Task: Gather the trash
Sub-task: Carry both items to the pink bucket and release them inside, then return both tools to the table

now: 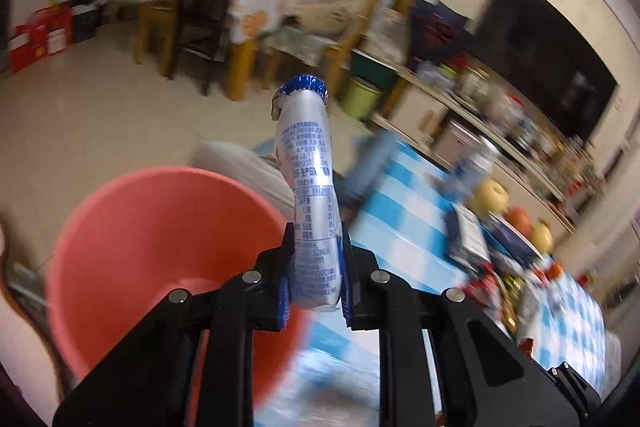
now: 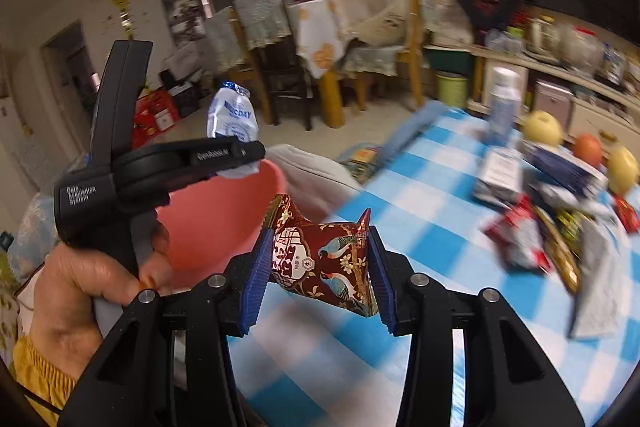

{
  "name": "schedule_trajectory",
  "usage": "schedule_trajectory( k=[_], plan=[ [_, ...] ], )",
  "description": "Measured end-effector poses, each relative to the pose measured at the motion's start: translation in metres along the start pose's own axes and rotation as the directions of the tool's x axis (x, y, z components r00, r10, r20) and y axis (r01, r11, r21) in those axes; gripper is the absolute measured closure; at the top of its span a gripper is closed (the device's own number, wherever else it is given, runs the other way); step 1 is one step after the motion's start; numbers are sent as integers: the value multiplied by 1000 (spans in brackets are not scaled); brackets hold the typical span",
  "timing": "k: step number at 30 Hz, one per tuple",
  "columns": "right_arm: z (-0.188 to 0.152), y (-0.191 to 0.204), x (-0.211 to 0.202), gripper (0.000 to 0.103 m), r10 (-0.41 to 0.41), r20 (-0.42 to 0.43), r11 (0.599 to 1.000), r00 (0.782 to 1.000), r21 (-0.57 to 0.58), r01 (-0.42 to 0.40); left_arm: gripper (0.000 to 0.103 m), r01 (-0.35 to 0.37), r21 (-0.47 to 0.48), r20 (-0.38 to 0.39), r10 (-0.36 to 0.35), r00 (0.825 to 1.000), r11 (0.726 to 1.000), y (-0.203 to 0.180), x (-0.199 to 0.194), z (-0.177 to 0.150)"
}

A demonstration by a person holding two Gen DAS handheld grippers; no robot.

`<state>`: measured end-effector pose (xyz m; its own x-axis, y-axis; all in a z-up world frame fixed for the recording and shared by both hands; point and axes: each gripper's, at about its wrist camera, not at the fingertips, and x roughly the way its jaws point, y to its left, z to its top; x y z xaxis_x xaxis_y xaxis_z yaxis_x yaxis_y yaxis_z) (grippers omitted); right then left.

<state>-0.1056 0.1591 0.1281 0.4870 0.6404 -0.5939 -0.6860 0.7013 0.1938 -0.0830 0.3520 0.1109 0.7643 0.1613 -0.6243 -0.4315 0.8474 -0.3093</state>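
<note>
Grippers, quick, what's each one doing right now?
Left gripper: jaws shut on the silver wrapper.
Right gripper: jaws shut on the red wrapper.

I see a silver wrapper [image 1: 312, 203] with blue print and a blue crimped top, between black fingers of my left gripper [image 1: 316, 259]. Pads there look blue. Bucket [image 1: 132, 227] is salmon pink, plain. Tablecloth [image 1: 404, 227] is blue-and-white check. My right gripper [image 2: 320, 267]: black frame, ribbed blue pads. Packet [image 2: 320, 259] in it is dark red with gold sprigs, blue-grey birds and a white panel. Sleeve [image 2: 40, 371] is mustard yellow. On the cloth: two pale yellow fruits [image 2: 543, 127], one orange-red fruit [image 2: 588, 149], a red-and-white wrapper [image 2: 520, 239]. Small bin [image 2: 452, 89] on the floor is light green.
</note>
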Motion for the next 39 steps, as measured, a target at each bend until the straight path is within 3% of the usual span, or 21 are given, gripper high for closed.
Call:
schedule_trajectory(
  k=[7, 9, 11, 13, 15, 18, 20, 24, 31, 35, 39],
  plan=[
    [23, 42, 77, 54, 112, -61, 992, 992, -58, -115, 82, -128, -144, 22, 132, 991, 981, 65, -2, 23],
    [21, 50, 94, 45, 102, -86, 992, 991, -72, -108, 72, -159, -167, 16, 163, 986, 973, 75, 0, 26],
    [17, 49, 101, 38, 108, -93, 992, 990, -51, -113, 51, -175, -175, 18, 181, 983, 969, 80, 0, 28],
    [11, 43, 97, 27, 74, -77, 997, 994, -20, -76, 38, -195, -170, 34, 203, 979, 966, 81, -2, 27],
    [5, 37, 88, 21, 38, -59, 999, 998, 2, -38, 34, -195, -157, 53, 205, 977, 968, 78, -5, 26],
    [-3, 24, 70, 12, -21, -27, 1000, 999, 10, 22, 25, -177, -121, 117, 191, 975, 977, 66, -12, 22],
    [-8, 16, 56, 12, -61, -5, 998, 998, -3, 61, 16, -163, -78, 172, 174, 970, 984, 52, -16, 20],
    [-24, -2, 30, 11, -122, 8, 992, 992, -5, 122, 16, -104, -8, 251, 102, 963, 995, 26, -22, 14],
    [-49, -35, -9, 11, -181, 8, 983, 983, 6, 181, 16, -17, 116, 208, -8, 978, 993, -19, -22, 6],
    [-62, -48, -34, 8, -210, 29, 977, 977, 32, 209, 16, 7, 212, 205, -51, 977, 977, -50, -24, -5],
    [-73, -67, -49, 8, -232, 42, 971, 972, 69, 228, 16, 59, 276, 154, -104, 982, 959, -73, -16, -16]
  ],
)
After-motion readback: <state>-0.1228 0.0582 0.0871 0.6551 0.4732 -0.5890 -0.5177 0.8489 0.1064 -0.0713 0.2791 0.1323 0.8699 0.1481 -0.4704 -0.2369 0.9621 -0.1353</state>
